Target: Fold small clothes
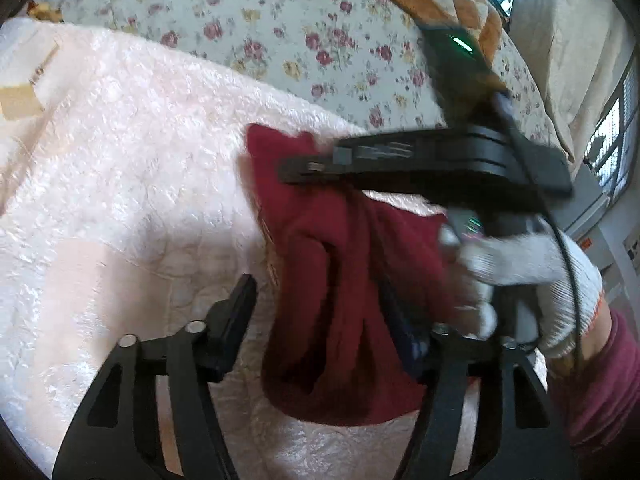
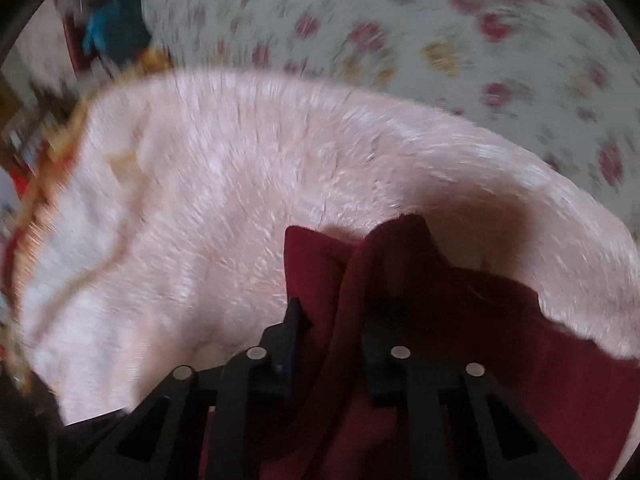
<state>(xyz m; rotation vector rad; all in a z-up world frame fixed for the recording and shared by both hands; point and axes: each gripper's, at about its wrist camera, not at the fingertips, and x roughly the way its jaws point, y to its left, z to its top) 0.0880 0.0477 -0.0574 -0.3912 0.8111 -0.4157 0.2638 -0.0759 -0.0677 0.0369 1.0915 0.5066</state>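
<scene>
Red garment (image 2: pixel 400 340): bunched, long axis ran away from right camera, over pink blanket (image 2: pixel 240 200).
Right gripper (image 2: pixel 332 344): tilted downward, fingers clamped on cloth.
Left gripper (image 1: pixel 328 320): fingers apart, garment between.

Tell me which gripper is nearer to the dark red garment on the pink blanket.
Right. The right gripper has a fold of the dark red garment bunched between its fingers. The left gripper stands open around the garment's hanging part, its left finger clear of the cloth.

A red garment (image 1: pixel 320 280) lies on the pink-blanketed (image 1: pixel 120 160) bed (image 1: pixel 280 20).
</scene>
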